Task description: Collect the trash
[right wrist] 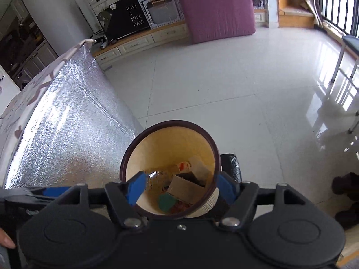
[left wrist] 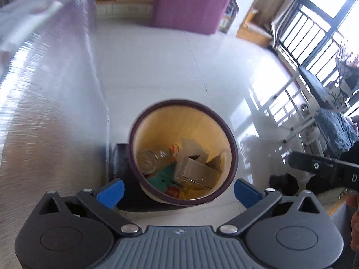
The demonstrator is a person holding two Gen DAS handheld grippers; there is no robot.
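Observation:
A round bin with a dark maroon rim stands on the white floor, right under both grippers. Inside it lie a clear plastic bottle with an orange cap, a cardboard box and a green scrap. My left gripper hangs above the bin's near rim, its blue pads wide apart and nothing between them. My right gripper is open too, held empty over the bin's mouth. Its black finger shows at the right in the left wrist view.
A table draped in silver foil rises close on the bin's left. A black object sits against the bin. Dark shoes lie to the right. A purple mattress leans at the far wall, across open tiled floor.

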